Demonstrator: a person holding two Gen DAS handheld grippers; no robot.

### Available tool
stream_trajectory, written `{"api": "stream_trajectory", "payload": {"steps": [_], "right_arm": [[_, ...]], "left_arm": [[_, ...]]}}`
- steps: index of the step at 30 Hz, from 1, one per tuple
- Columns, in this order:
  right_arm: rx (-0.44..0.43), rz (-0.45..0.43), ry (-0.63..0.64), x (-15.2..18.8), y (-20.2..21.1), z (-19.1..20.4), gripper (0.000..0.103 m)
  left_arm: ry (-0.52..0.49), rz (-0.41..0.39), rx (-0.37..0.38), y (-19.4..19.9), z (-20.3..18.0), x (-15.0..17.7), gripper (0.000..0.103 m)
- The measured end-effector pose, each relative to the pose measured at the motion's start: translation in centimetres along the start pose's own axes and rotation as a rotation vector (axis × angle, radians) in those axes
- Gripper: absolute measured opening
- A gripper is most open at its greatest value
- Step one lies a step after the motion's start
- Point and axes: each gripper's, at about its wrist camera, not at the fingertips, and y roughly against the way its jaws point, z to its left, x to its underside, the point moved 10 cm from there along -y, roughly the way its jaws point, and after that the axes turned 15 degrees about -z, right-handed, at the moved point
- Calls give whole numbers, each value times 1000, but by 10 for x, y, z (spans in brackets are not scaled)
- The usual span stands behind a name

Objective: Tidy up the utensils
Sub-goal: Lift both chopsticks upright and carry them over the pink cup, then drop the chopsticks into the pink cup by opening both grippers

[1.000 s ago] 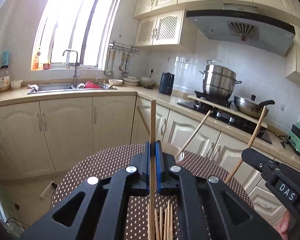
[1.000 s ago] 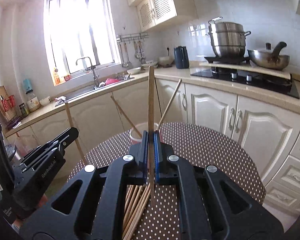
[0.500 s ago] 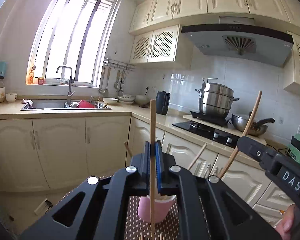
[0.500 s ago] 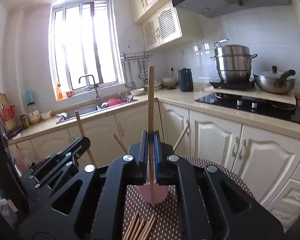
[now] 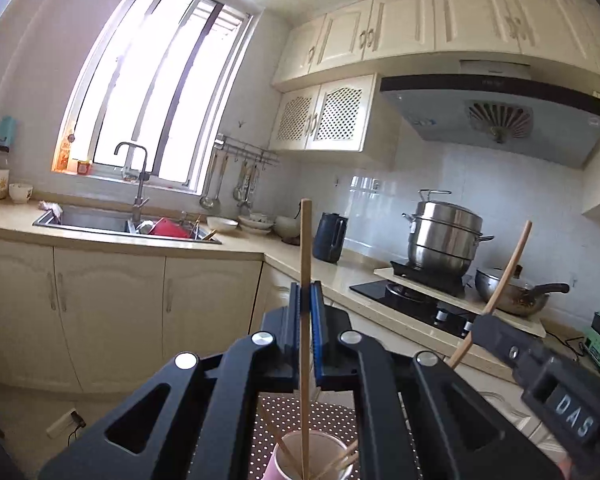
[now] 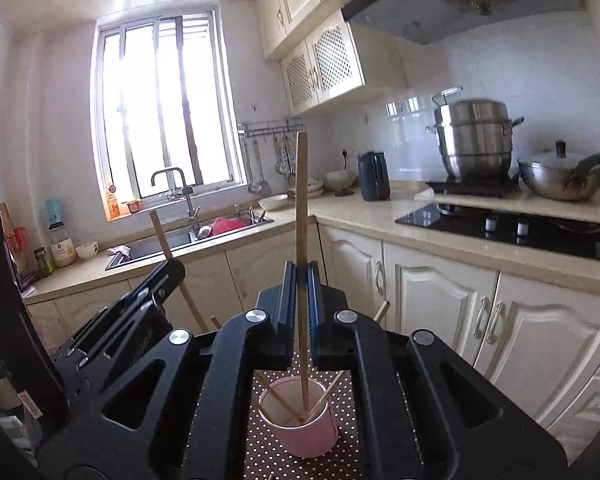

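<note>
My left gripper (image 5: 307,300) is shut on a wooden chopstick (image 5: 305,248), held upright, its lower end inside a pink paper cup (image 5: 312,460) that holds other chopsticks. My right gripper (image 6: 302,280) is shut on another wooden chopstick (image 6: 301,200), also upright, its lower end inside the same pink cup (image 6: 300,428). The right gripper shows in the left wrist view (image 5: 488,320) with its chopstick (image 5: 508,264). The left gripper shows in the right wrist view (image 6: 168,272) with its chopstick (image 6: 162,236).
The cup stands on a round table with a brown dotted cloth (image 6: 268,456). Behind are cream cabinets (image 5: 112,304), a sink (image 5: 92,220), a hob (image 6: 512,228) with steel pots (image 6: 472,136) and a dark kettle (image 5: 330,236).
Both grippers have risen and tipped up with their chopsticks, now upright over the cup with the lower ends in it. The loose chopsticks on the table have dropped out of view.
</note>
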Motion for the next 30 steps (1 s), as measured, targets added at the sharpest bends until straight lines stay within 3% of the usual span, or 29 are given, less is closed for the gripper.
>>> {"api": "stream_trajectory", "payload": {"steps": [11, 15, 17, 19, 26, 28, 29, 30], "right_arm": [[10, 172, -12, 60, -29, -8, 6], [-14, 214, -24, 71, -32, -10, 6], [-1, 215, -7, 73, -29, -13, 7], [10, 229, -6, 76, -27, -18, 7], [63, 291, 18, 95, -20, -29, 8], [68, 299, 16, 99, -16, -30, 12], [73, 304, 18, 101, -14, -31, 23], [78, 305, 18, 102, -12, -31, 48]], "left_arm": [[-43, 118, -14, -21, 8, 48, 6], [-86, 172, -54, -22, 16, 66, 6], [-94, 194, -41, -20, 18, 72, 10], [-103, 204, -44, -16, 22, 76, 33], [-129, 221, -48, 1, 32, 82, 38], [-136, 223, -60, 5, 35, 82, 39], [-138, 224, -63, 8, 37, 82, 39], [-136, 225, -60, 11, 38, 82, 39]]}}
